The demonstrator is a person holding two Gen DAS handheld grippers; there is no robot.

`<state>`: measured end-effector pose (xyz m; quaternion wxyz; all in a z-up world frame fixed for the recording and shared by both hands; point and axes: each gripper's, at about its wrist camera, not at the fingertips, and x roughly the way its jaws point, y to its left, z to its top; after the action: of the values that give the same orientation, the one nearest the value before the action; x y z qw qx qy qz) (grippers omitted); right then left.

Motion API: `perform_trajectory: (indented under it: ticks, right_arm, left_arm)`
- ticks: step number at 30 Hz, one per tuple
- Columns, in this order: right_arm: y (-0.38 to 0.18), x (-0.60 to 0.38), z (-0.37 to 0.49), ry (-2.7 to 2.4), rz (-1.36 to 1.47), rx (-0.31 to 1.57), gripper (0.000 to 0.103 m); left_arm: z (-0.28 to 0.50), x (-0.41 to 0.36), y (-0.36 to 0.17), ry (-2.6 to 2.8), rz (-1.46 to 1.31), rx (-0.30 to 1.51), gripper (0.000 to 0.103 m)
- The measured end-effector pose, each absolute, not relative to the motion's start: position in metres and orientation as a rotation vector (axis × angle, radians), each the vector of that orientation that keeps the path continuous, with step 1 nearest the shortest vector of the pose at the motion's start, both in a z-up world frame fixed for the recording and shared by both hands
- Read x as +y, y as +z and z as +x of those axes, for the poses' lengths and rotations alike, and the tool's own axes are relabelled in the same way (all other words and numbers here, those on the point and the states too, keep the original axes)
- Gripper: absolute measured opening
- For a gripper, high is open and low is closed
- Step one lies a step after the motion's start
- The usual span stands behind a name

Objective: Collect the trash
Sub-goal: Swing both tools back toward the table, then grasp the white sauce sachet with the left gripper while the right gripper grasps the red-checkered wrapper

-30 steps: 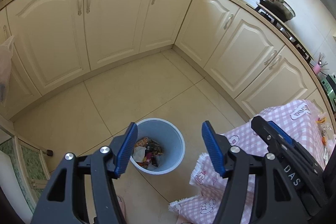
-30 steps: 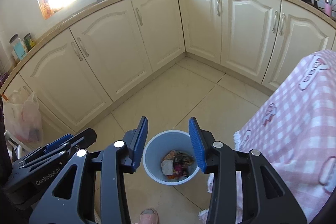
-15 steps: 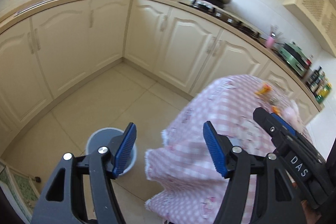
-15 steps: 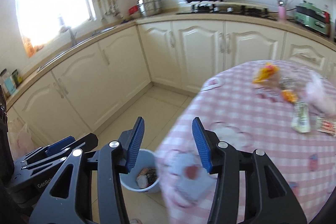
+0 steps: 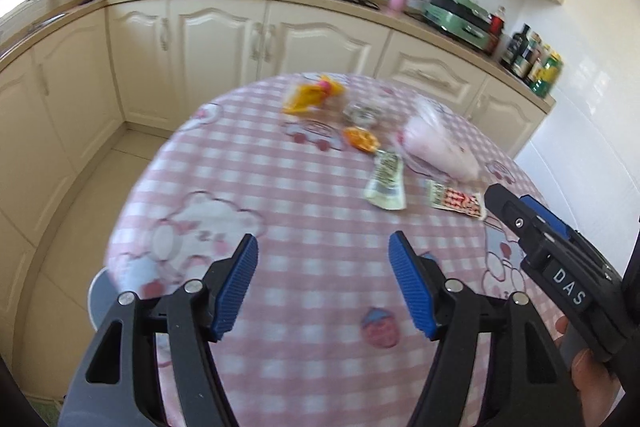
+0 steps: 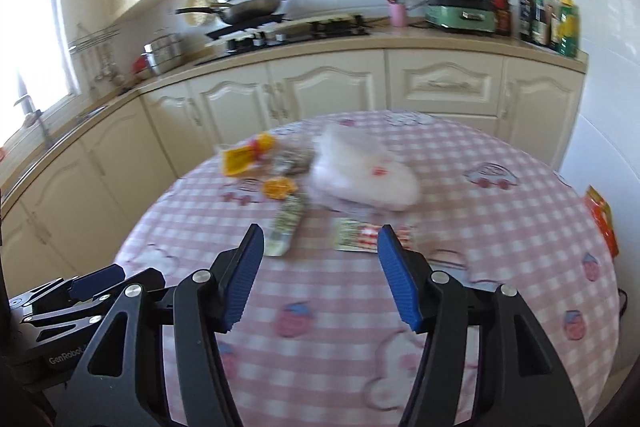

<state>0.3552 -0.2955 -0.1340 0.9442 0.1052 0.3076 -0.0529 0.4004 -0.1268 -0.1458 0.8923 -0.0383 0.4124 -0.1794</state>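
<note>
Both grippers hovered over the round table with the pink-and-white checked cloth, facing the litter at its far side, presumably so a next piece could be chosen.

Left gripper: blue-padded jaws spread, nothing between them. Right gripper: jaws had just been opening, also empty; the wider gap probably prepared it for a flat wrapper.

Trash all lay on the cloth, none held:
- yellow crinkled wrapper at the far edge
- small orange round wrapper nearer
- pale green-and-white sachet just in front of it
- red-and-white printed flat packet beside the sachet
- soft translucent white plastic bag, the bulkiest item, close behind the packet
- a greyish crumpled item between yellow wrapper and bag, too blurred to identify

View differences:
- Left wrist view alone showed a sliver of the pale blue round bin on the floor below the table's left edge, likely the destination, plus the person's hand on the right gripper's handle.
- Right wrist view alone showed an orange-red packet at the table's right rim, well apart from the other litter, and lined the flat packet up closest to the right gripper's jaws; I judged it the likeliest next pick
</note>
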Motion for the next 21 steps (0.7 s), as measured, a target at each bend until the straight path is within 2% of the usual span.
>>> perform_trajectory:
  ticks: [7, 19, 21]
  right_arm:
    - [-0.153, -0.349, 0.363, -0.174, 0.264, 0.671, 0.061]
    - [-0.176, -0.361, 0.394, -0.087, 0.368, 0.802, 0.062]
    - [-0.175, -0.359, 0.396, -0.085, 0.369, 0.798, 0.062]
  left_arm:
    - [0.428, -0.176, -0.168, -0.406, -0.040, 0.911, 0.067]
    - [0.468, -0.213, -0.183, -0.390, 0.025, 0.898, 0.066]
    - [0.470, -0.216, -0.183, -0.396, 0.035, 0.896, 0.053]
